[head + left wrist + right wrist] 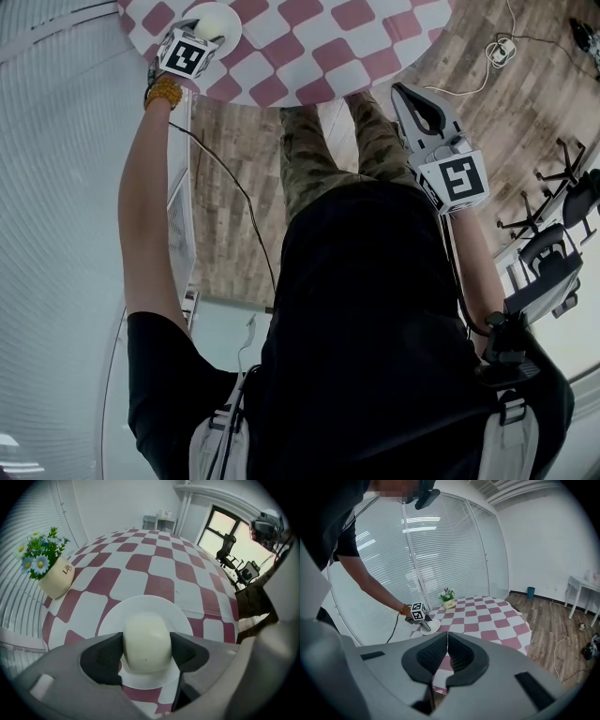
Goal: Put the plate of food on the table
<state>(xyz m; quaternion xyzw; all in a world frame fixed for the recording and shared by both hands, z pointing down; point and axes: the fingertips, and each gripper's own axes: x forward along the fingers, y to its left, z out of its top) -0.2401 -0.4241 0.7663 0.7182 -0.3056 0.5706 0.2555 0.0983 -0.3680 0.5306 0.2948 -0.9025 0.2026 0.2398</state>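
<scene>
Left gripper (147, 654): pads clenched on both sides of a pale cream, rounded bun-like piece of food (146, 639), which fills the gap between the jaws.

The bun sits on a round white plate (151, 603). The plate appears to lie flat on the round table with the red-and-white checked cloth (159, 569).

Edges: the plate is close to the near rim of the table, on the person's left. In the right gripper view it lies just inside the rim that faces the wall of slatted blinds (440, 541). A strip of checked cloth shows between the plate and the table edge below the jaws.

Open room: beyond the plate the cloth runs broad and flat to the far rim. A cream ceramic pot of blue and white flowers (55, 578) stands at the left rim, well apart from the plate.

Right gripper (447, 649): jaws pressed together, pad to pad. In the head view it hangs off the table at the person's right side, over the wooden plank floor (230, 141), near the table's near rim but not touching it.

The person stands at the table edge with the left arm stretched forward over the rim.

On the floor to the right lies a loose white cable (487, 66), and black office chairs (553, 202) stand further out, well apart from the table.
</scene>
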